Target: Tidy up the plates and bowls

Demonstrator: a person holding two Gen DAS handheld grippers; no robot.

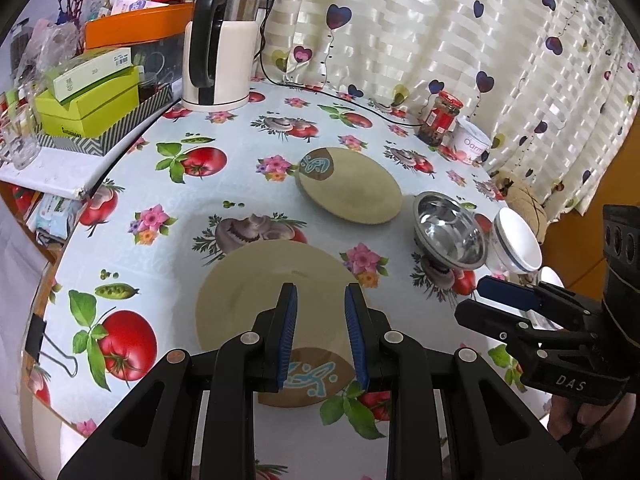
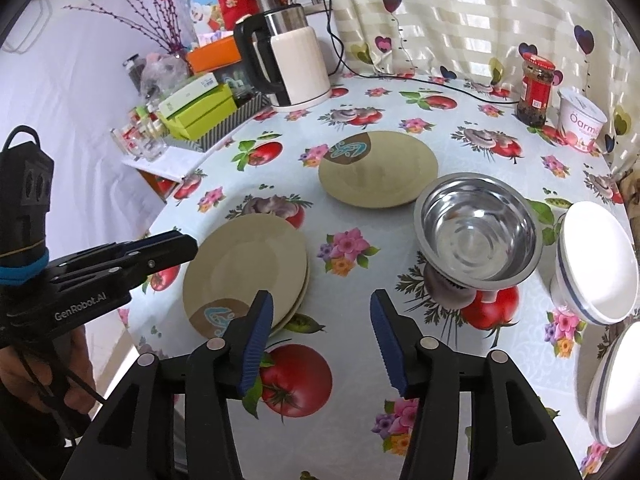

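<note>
- Clearly, both tools are empty: the left hand-held gripper [image 1: 321, 336] hangs narrowly parted above the near stack of tan round plates [image 2: 244, 268], and the right hand-held gripper [image 2: 322, 340] stands wider over bare patterned surface [image 2: 352, 408]
- The stack's top plate sits skewed on the one beneath, so a careless pinch at its rim could slide it toward the surface edge
- The third tan plate [image 2: 384, 172] lies alone, just beside the shiny steel bowl [image 2: 478, 232]; dragging it out could knock that bowl
- The white blue-rimmed bowl [image 2: 596, 264] leans tilted near the right edge, with another white bowl [image 2: 612, 384] beyond; a nudge may roll either off
</note>
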